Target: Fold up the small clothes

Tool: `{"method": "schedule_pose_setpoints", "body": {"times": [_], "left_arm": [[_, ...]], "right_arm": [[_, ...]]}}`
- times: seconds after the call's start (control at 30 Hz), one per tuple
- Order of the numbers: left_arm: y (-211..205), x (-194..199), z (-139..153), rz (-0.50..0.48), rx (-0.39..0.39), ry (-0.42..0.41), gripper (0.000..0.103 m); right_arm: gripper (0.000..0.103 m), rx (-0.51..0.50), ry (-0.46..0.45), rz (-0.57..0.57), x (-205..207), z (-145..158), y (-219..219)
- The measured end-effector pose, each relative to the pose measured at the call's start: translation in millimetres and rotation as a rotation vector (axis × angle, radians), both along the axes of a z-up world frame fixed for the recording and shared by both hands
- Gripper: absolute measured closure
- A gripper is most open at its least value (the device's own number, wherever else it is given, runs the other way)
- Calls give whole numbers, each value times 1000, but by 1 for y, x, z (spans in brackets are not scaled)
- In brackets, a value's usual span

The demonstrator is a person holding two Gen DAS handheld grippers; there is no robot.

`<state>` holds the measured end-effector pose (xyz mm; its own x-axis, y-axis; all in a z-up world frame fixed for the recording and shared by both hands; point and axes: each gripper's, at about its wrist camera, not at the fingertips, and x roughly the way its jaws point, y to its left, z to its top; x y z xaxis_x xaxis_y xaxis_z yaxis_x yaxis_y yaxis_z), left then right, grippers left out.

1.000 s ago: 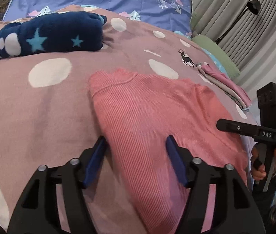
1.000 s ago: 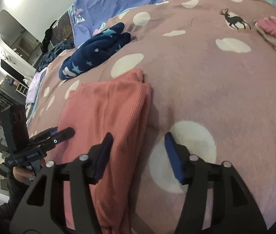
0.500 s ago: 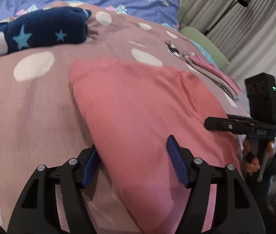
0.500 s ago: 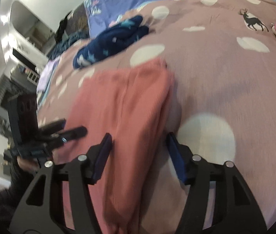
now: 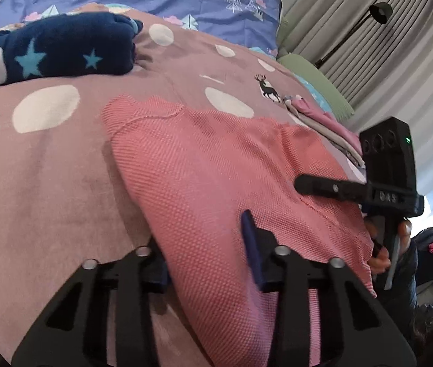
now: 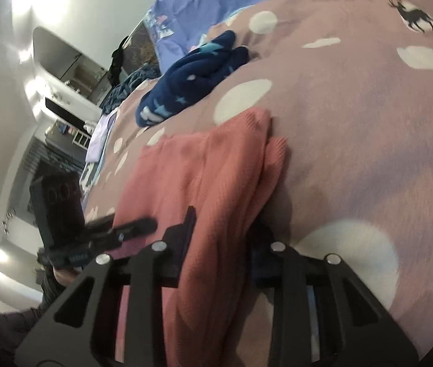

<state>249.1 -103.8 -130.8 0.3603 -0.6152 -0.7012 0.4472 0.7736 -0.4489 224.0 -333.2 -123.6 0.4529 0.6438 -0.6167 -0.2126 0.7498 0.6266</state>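
The pink garment lies on the bed, near edge. Left tool and right tool have just been closing, each pinching one near edge. Risk: shallow bite slips (or catches bedcover).

One pink knit garment lies on the near part of the bed. One navy star-print bundle sits far left. One stack of folded clothes is at the far right; how many pieces it holds cannot be told. Two grippers are in use, the left gripper and the right gripper, each with two fingers. One deer print marks the bedspread, and one floor lamp stands by the curtains.
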Motion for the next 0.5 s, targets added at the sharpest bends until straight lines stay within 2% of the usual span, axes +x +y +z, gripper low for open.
{"method": "schedule_pose_setpoints", "body": {"times": [0.07, 0.23, 0.37, 0.5], "left_arm": [[-2, -5, 7, 6, 19, -31, 78], [-10, -25, 49, -18, 60, -173, 81], [-25, -30, 98, -69, 66, -323, 81], [-60, -17, 149, -124, 83, -500, 81]], "right_arm": [[82, -44, -36, -10, -7, 10, 6], [85, -27, -144, -62, -27, 43, 4], [85, -64, -321, -140, -48, 95, -10], [85, -128, -461, -236, -45, 145, -31]]}}
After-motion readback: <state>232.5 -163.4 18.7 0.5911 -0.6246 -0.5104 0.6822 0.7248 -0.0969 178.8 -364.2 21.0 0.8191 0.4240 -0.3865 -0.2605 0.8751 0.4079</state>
